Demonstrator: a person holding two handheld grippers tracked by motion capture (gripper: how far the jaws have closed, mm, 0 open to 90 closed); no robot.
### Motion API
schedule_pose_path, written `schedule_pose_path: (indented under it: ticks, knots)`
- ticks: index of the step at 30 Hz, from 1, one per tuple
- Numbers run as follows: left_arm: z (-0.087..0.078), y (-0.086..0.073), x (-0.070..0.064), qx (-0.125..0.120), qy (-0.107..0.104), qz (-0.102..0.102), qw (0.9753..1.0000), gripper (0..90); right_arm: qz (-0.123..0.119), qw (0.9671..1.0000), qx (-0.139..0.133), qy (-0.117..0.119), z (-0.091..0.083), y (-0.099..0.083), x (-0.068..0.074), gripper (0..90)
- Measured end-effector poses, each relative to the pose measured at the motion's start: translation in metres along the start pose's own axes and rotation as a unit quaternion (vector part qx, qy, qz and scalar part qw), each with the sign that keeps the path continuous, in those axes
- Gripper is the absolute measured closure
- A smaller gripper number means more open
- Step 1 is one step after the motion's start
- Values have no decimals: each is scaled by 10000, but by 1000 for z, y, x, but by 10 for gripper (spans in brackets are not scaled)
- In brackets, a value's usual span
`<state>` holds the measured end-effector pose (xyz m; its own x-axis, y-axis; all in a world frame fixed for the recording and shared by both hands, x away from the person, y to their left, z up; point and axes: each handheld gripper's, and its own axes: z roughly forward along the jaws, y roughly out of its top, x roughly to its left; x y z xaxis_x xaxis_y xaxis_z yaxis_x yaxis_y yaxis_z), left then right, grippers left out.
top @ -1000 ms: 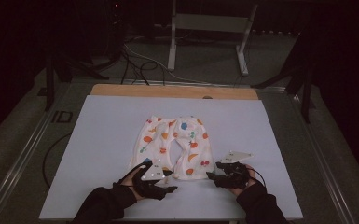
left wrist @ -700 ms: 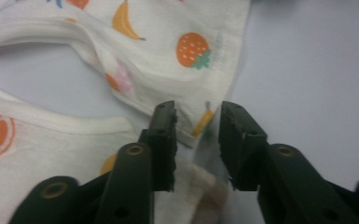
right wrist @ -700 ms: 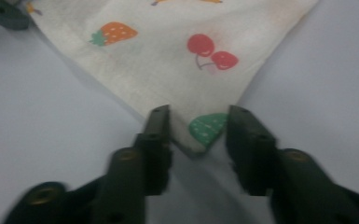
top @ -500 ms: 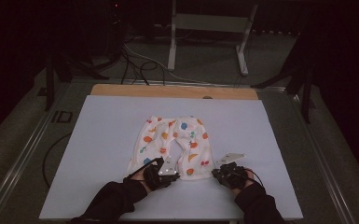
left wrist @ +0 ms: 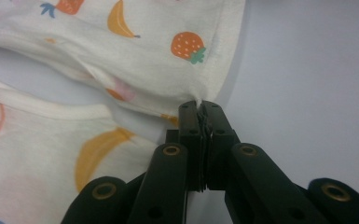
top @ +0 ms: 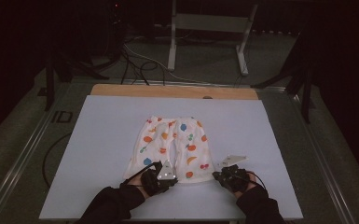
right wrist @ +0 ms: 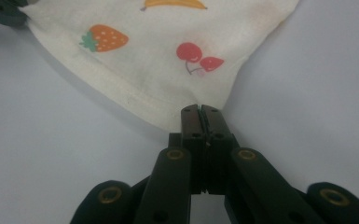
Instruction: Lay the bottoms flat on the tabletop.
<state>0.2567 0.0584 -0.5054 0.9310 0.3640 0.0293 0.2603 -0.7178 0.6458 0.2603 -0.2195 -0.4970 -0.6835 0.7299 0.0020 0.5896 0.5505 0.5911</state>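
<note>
Each tool is clamped shut on a near hem corner of the fruit-print trousers (top: 175, 144): the left tool (left wrist: 199, 106) on one, the right tool (right wrist: 200, 111) on the other. From both tips the garment runs straight ahead, long axis away from the person, flat on the white counter (top: 98, 140). Both hands sit low and level at the near edge, equally close.

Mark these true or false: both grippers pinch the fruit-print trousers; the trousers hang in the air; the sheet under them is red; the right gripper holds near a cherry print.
1. Both grippers, left and right, are shut on the cream fruit-print cotton trousers: true.
2. Trousers hang in the air: false, they lie on the sheet.
3. The sheet is red: false, the flat table sheet is pale blue-white.
4. Right gripper grips near a cherry print: true.
</note>
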Motion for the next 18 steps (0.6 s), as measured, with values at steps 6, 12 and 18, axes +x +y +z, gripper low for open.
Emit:
schedule_pose_path:
  ticks: [6,12,18]
  knots:
    - [1,-3,-2,24,-121,-69,9999,891,27,10000,58,20,-4,-6,0,898]
    - [4,-4,1,58,-229,-169,9996,885,29,9999,90,52,-1,-7,0,895]
    - [2,-5,4,17,-462,-244,9986,818,67,9999,-59,67,-4,-6,-1,815]
